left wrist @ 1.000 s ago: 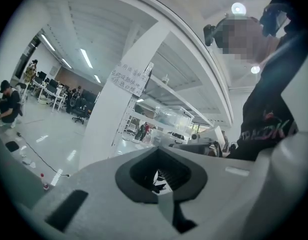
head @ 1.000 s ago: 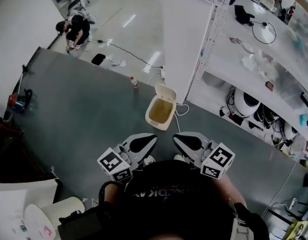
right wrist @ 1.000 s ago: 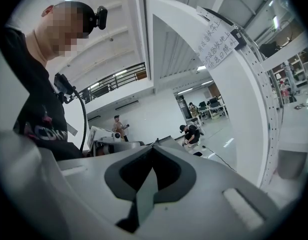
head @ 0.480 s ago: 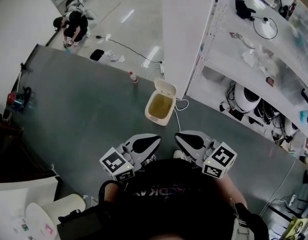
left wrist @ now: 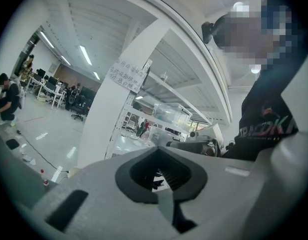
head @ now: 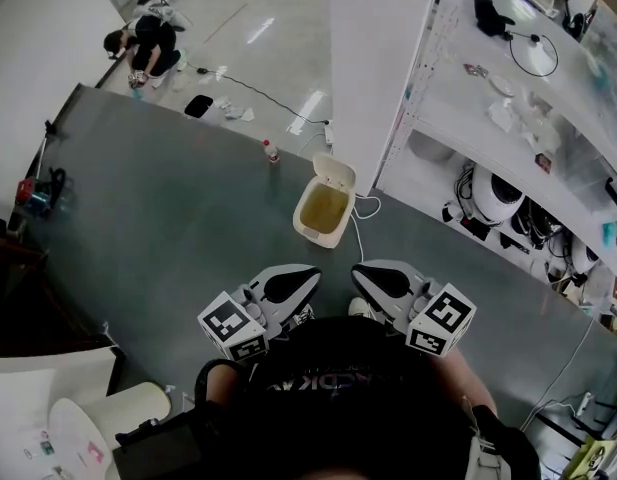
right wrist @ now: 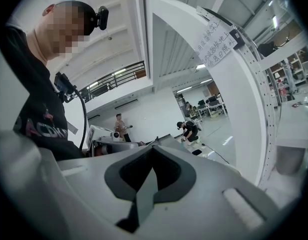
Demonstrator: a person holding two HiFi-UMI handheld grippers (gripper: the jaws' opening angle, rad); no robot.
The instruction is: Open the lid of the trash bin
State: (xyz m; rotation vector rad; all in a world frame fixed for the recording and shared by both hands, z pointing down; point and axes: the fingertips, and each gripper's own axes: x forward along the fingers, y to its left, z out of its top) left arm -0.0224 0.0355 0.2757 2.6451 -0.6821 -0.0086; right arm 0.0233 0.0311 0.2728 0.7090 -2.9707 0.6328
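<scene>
A small cream trash bin (head: 323, 213) stands on the grey floor mat (head: 168, 228) in the head view, beside a white pillar. Its lid (head: 336, 174) is raised at the far side, and a yellowish liner shows inside. My left gripper (head: 300, 278) and right gripper (head: 366, 274) are held close to my chest, side by side, well short of the bin. Both are shut with nothing between the jaws. In the left gripper view the left gripper (left wrist: 160, 152) points level past the pillar. The right gripper (right wrist: 153, 153) also shows its jaws met.
The white pillar (head: 373, 58) and white shelving (head: 508, 138) with equipment stand right of the bin. A small red-capped bottle (head: 272, 152) and a cable (head: 258, 108) lie beyond it. A person (head: 148, 46) crouches at the far left. A white round stool (head: 98, 433) is by my left.
The head view has shifted slightly. Both grippers stay where they were, shut. The bin's lid stands raised in all frames.
</scene>
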